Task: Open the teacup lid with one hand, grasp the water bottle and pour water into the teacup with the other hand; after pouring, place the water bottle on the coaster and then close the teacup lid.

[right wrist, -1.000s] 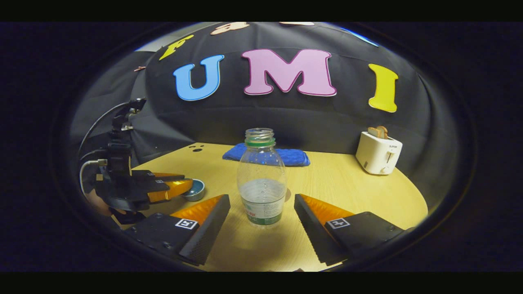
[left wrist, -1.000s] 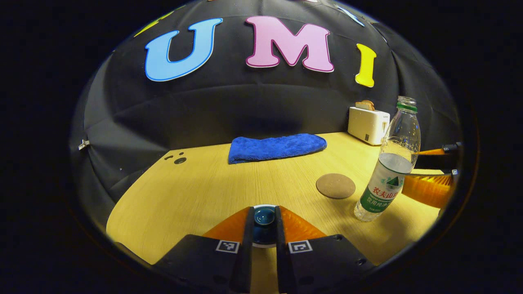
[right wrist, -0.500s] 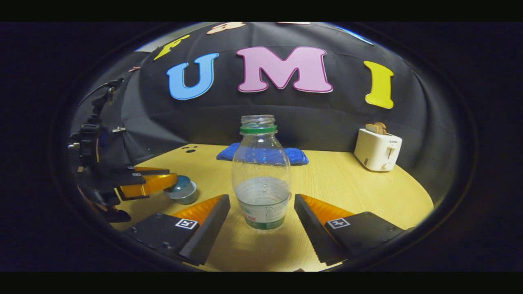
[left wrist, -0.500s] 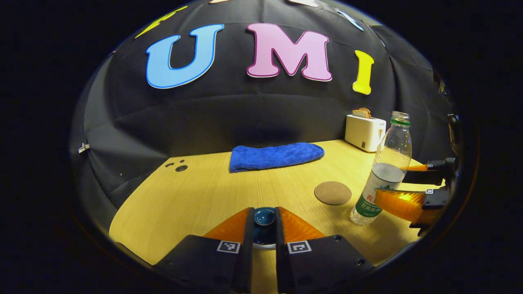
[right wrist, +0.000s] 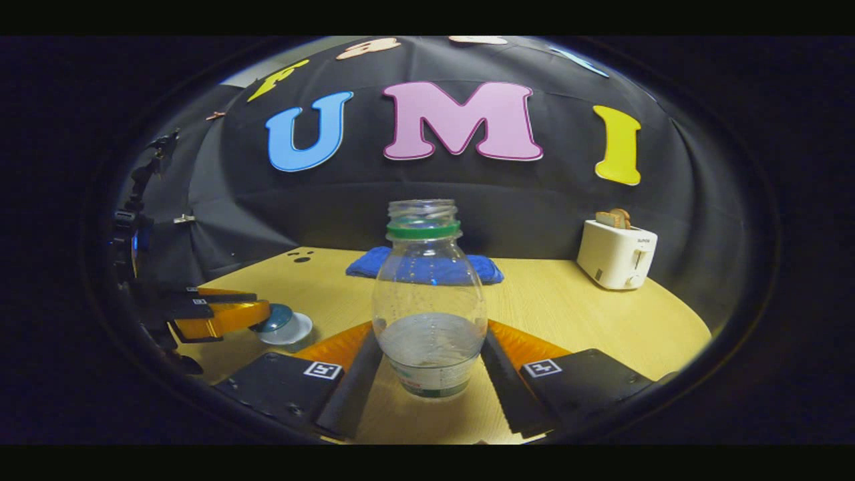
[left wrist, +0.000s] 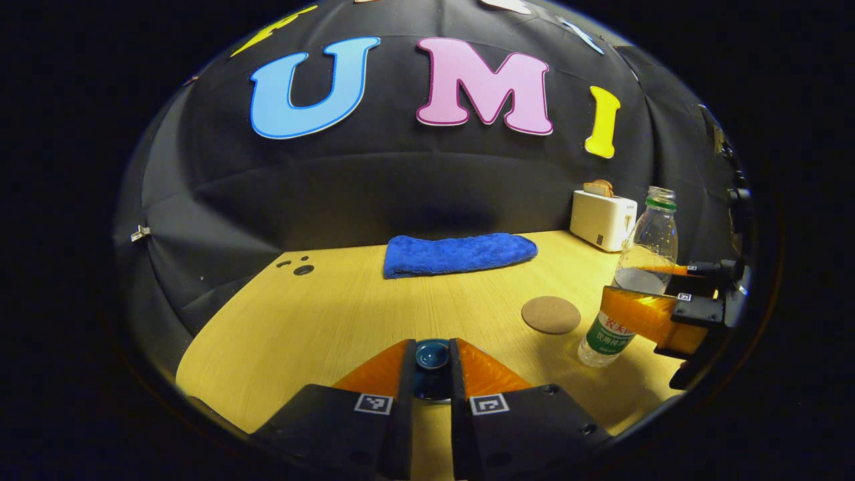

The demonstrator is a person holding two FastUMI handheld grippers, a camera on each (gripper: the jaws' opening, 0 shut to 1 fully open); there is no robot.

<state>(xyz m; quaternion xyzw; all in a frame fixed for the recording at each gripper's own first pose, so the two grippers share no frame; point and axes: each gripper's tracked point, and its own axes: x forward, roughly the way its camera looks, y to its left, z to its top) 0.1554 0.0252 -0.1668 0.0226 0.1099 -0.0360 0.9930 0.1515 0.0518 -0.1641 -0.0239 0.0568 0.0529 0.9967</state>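
The water bottle (right wrist: 429, 300) stands upright on the counter (right wrist: 574, 314), uncapped, with clear water filling roughly its lower third. The right claw (right wrist: 431, 374) has its 2 fingers closed in against the bottle's lower sides, pinching it just above the label. In the left gripper view the same bottle (left wrist: 634, 280) sits just beside the round brown coaster (left wrist: 551, 314), not on it. The left claw (left wrist: 431, 374) is pressed tight on the knob of the dark blue teacup lid (left wrist: 431, 357). In the right gripper view that lid (right wrist: 275, 318) is tilted over the pale teacup (right wrist: 290, 330); the cup's contents cannot be seen.
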